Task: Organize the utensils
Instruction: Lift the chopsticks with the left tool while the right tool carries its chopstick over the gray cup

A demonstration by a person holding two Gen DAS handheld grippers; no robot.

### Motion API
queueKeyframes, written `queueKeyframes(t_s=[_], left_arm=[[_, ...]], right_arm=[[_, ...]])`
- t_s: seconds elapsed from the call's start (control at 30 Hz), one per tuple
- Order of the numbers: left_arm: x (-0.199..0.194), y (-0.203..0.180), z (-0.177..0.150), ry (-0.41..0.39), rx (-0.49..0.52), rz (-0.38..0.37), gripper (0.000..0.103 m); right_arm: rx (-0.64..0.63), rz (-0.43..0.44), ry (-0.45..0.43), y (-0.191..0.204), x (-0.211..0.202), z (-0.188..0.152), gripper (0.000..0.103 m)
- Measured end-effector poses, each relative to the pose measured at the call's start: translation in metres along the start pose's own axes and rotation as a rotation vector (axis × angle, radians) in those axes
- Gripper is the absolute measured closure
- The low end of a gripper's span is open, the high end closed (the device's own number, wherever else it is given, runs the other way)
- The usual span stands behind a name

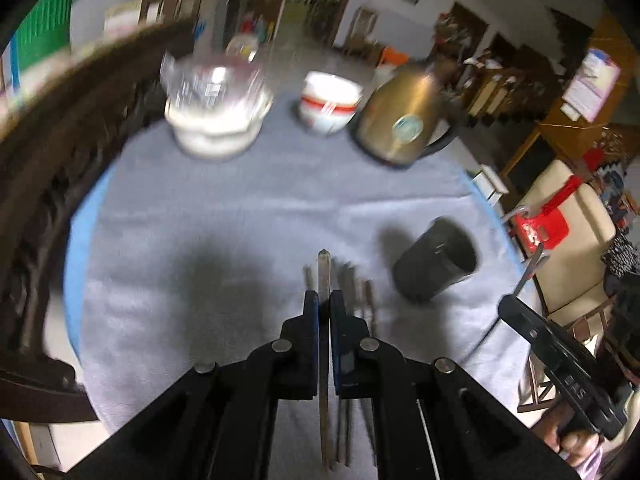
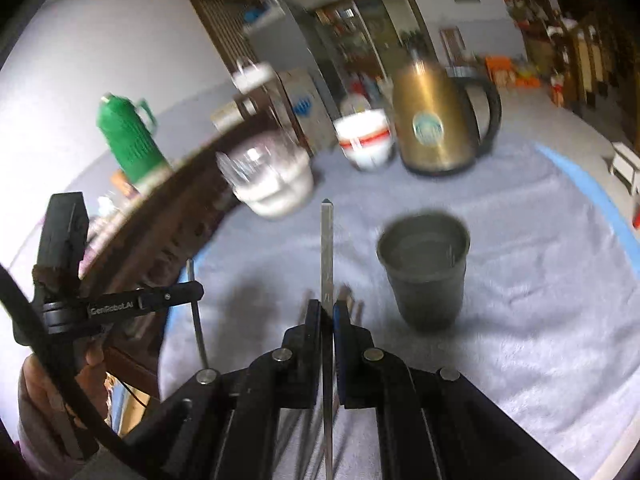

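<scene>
Between the left gripper's (image 1: 324, 300) closed fingers (image 1: 311, 306) a flat metal chopstick (image 1: 323, 276) is clamped, its tip poking out past the pads and its tail running back under the linkage; a few more chopsticks (image 1: 362, 304) lie on the grey cloth (image 1: 240, 216) just below and to the right of those fingers, blurred. Ahead and right of the left tips a dark cup (image 1: 436, 260) appears tilted in that fisheye view, mouth toward the right. The right gripper (image 2: 327, 308) is likewise shut on its own chopstick (image 2: 327, 248), which stands out straight beyond the fingers (image 2: 341, 316). Just right of that stick's tip the cup (image 2: 424, 268) stands upright on the cloth (image 2: 540, 280), mouth open upward. Further out past both pairs of fingers sit a glass bowl on a white one (image 1: 218, 96), a red-banded bowl (image 1: 329, 100) and a gold kettle (image 1: 404, 116) in a row. A green flask (image 2: 130, 140) stands off to the left of the right fingers. A hand (image 2: 52, 384) holds the left tool, seen at the right camera's lower left
</scene>
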State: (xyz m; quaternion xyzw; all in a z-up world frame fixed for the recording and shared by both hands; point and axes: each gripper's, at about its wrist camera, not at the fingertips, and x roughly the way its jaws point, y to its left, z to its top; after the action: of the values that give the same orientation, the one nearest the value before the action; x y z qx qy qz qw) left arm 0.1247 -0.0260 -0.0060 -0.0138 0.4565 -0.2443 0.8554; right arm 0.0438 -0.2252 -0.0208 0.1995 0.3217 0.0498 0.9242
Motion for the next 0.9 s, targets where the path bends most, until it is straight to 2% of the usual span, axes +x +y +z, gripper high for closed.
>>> queueKeyframes(t_s=[0.2, 0.47, 0.57, 0.73, 0.8, 0.9], left_arm=[[-0.055, -0.042, 0.024, -0.143, 0.056, -0.042, 0.098], [-0.078, -0.091, 0.083, -0.314, 0.070, -0.078, 0.098], [-0.071, -0.103, 0.101, -0.370, 0.056, -0.093, 0.098], [-0.046, -0.118, 0.118, -0.408, 0.021, -0.110, 0.098], [-0.031, -0.124, 0.120, -0.402, 0.024, -0.093, 0.098], [-0.003, -0.127, 0.116, -0.348, 0.022, -0.077, 0.098]], right_arm=[[0.023, 0.025, -0.157, -0.001, -0.052, 0.017, 0.097], [0.024, -0.029, -0.333, -0.006, -0.098, 0.064, 0.097], [0.023, -0.077, -0.386, -0.009, -0.110, 0.086, 0.097], [0.018, -0.160, -0.427, -0.020, -0.112, 0.105, 0.097], [0.016, -0.183, -0.417, -0.024, -0.107, 0.109, 0.097], [0.023, -0.218, -0.374, -0.034, -0.089, 0.111, 0.097]])
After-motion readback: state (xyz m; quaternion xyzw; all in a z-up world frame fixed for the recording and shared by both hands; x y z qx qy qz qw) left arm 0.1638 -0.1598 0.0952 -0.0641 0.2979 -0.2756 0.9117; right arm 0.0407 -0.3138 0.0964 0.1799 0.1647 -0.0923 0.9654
